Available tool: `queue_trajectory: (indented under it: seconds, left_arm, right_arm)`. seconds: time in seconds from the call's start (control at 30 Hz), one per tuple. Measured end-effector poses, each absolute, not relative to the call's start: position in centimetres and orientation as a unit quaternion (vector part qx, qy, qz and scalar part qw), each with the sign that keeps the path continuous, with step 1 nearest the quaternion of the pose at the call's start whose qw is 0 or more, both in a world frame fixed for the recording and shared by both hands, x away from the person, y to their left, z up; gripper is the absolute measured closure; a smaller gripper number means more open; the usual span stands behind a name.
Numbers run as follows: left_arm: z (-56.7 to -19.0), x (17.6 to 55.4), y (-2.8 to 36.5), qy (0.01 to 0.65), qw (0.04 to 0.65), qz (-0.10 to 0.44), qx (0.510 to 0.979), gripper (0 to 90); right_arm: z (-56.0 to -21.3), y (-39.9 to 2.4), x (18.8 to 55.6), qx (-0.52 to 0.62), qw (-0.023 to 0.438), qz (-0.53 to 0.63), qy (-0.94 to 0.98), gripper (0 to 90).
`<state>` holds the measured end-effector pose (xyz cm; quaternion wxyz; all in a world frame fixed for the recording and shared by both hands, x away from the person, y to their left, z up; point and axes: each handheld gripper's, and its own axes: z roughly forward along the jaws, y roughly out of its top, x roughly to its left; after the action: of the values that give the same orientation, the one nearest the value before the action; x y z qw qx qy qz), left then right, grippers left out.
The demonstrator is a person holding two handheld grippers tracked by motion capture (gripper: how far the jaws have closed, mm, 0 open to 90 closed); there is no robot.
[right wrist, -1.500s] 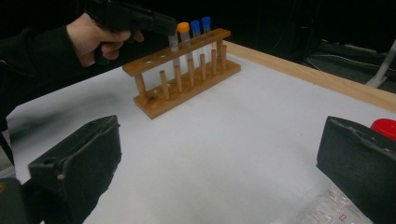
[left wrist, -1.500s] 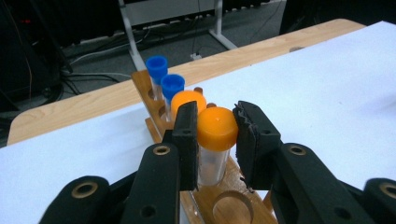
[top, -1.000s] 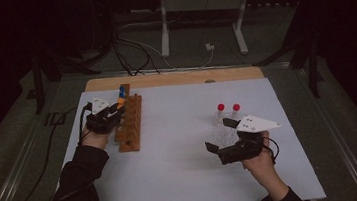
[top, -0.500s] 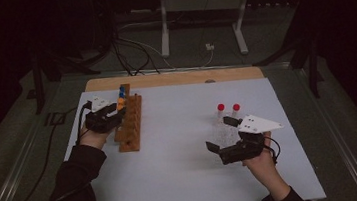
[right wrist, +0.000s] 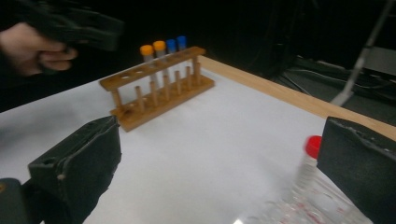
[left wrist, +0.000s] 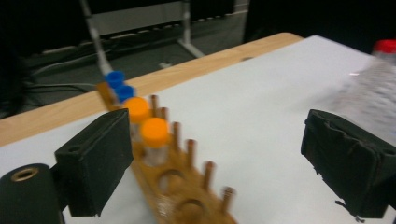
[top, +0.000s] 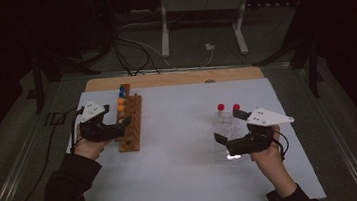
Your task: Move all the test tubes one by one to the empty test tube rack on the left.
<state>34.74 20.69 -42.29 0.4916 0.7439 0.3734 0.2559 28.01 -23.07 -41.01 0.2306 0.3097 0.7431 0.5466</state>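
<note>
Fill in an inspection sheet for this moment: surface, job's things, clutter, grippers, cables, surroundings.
Surface: white table top with a wooden strip along its far edge.
Job's things: wooden rack holding two blue-capped tubes and two orange-capped tubes, other holes empty; two red-capped tubes lying on the table.
Clutter: nothing seen.
Grippers: left gripper has just been opening, nothing between its jaws, beside the rack; right gripper open, jaws either side of a red-capped tube.
Cables: one trailing from each gripper; more on the floor.
Surroundings: dark; white stand behind.

Red-capped tubes [right wrist: 312, 186] blurred (right fingers [right wrist: 359, 163] hide one).
</note>
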Motion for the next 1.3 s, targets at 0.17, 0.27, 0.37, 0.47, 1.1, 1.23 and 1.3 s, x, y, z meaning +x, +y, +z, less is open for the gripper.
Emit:
queue_trajectory:
  seconds: [0.17, 0.27, 0.37, 0.47, 1.1, 1.23, 1.3]
  left_arm:
    - [-42.3, 33.0, 20.4, 0.349, 0.507, 0.229, 0.754, 2.7]
    - [-42.6, 32.0, 20.2, 0.337, 0.518, 0.212, 0.757, 2.2]
    - [-43.0, 31.1, 20.0, 0.329, 0.522, 0.203, 0.761, 2.2]
    - [-43.5, 30.4, 19.7, 0.323, 0.520, 0.198, 0.765, 2.3]
    - [-44.8, 28.8, 19.0, 0.307, 0.523, 0.181, 0.775, 2.3]
    - [-44.7, 28.7, 19.0, 0.306, 0.525, 0.180, 0.773, 2.3]
    - [-44.6, 28.7, 19.1, 0.306, 0.527, 0.182, 0.772, 2.3]
  right_arm:
    - [-40.8, -24.2, 28.5, 0.322, 0.242, 0.543, 0.737, 0.0]
    - [-40.8, -25.0, 28.9, 0.334, 0.248, 0.538, 0.733, 0.0]
    - [-41.0, -25.7, 29.3, 0.351, 0.252, 0.532, 0.728, 0.0]
    - [-41.1, -26.4, 29.7, 0.369, 0.265, 0.518, 0.725, 0.0]
    - [-44.9, -28.2, 33.0, 0.466, 0.266, 0.427, 0.728, 25.4]
    - [-45.8, -27.9, 33.5, 0.462, 0.262, 0.416, 0.738, 39.0]
    - [-46.1, -27.8, 33.9, 0.463, 0.255, 0.415, 0.740, 41.6]
